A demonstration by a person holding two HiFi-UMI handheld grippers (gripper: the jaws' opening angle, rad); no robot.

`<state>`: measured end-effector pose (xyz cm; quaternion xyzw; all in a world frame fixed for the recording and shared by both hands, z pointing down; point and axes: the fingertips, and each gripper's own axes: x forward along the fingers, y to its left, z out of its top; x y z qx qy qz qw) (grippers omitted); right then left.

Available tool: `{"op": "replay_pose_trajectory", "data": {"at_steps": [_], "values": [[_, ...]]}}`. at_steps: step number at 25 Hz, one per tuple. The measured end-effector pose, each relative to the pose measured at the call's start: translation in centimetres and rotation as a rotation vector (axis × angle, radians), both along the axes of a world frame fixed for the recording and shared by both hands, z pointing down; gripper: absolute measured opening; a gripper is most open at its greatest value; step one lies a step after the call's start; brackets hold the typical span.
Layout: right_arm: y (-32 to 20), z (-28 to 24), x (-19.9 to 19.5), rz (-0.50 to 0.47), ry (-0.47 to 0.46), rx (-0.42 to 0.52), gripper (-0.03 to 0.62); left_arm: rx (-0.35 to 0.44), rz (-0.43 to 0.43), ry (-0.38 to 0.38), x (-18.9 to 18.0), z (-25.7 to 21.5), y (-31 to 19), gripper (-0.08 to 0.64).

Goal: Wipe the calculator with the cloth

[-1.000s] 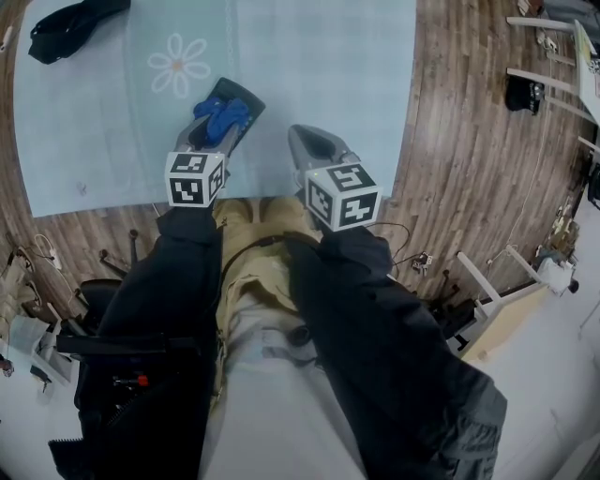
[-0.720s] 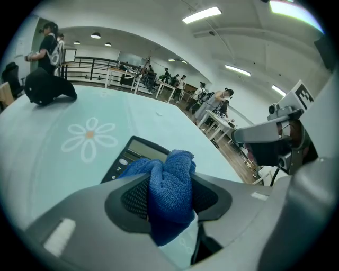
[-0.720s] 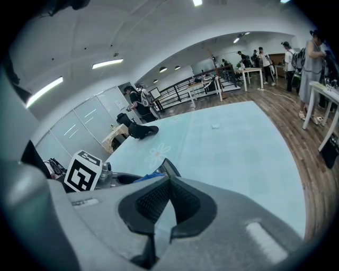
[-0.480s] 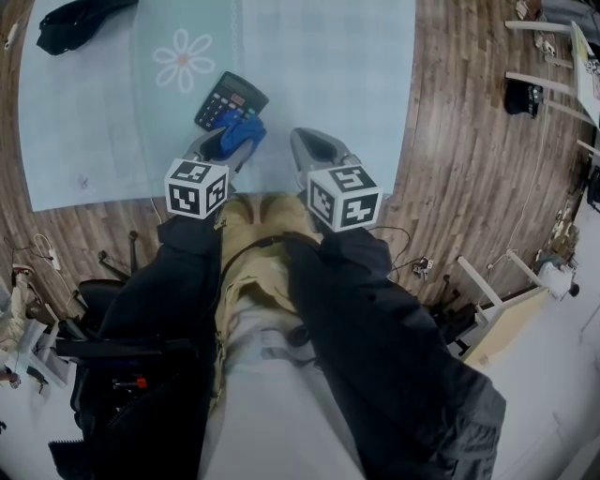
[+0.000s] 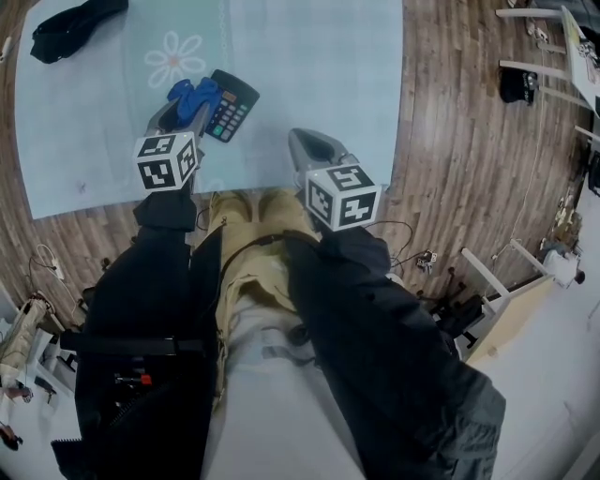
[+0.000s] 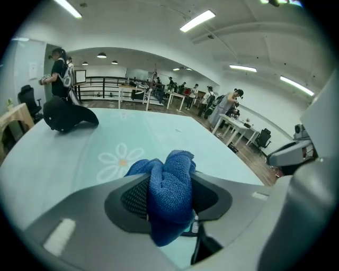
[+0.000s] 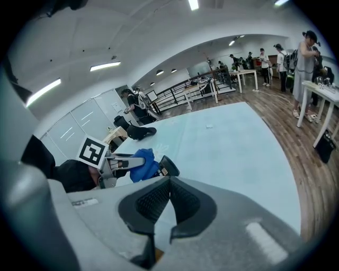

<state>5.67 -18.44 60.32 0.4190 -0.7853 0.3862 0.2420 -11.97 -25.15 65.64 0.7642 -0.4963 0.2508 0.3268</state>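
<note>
A black calculator (image 5: pixel 231 103) lies tilted on the pale blue table (image 5: pixel 319 66). My left gripper (image 5: pixel 185 105) is shut on a bunched blue cloth (image 5: pixel 193 93), which sits at the calculator's left edge. In the left gripper view the cloth (image 6: pixel 169 193) fills the gap between the jaws. My right gripper (image 5: pixel 307 142) hovers over the table's near edge, to the right of the calculator; its jaws are shut with nothing between them (image 7: pixel 168 182). From the right gripper view I see the left gripper (image 7: pixel 114 161), the cloth (image 7: pixel 142 164) and an end of the calculator (image 7: pixel 167 166).
A black bag (image 5: pixel 70 21) lies at the table's far left corner. A white daisy print (image 5: pixel 174 59) marks the table just beyond the cloth. Wooden floor (image 5: pixel 459 141) lies to the right, with desks and people farther off.
My left gripper has carried the cloth from on top of the calculator, down past its near end, then to its left side. The right gripper has stayed put.
</note>
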Motion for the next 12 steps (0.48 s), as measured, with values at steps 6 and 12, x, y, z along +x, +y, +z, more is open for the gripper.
{"op": "replay_pose_trajectory", "data": {"at_steps": [6,12], "values": [[1.1,-0.1,0.9,0.026,0.008,-0.004,0.002,-0.074,0.040,-0.031,2.0,3.3,1.9,0.199],[0.8,-0.4,1.0,0.038,0.006,0.006,0.002,-0.097,0.066,0.044,4.2,3.8,4.1,0.199]]}}
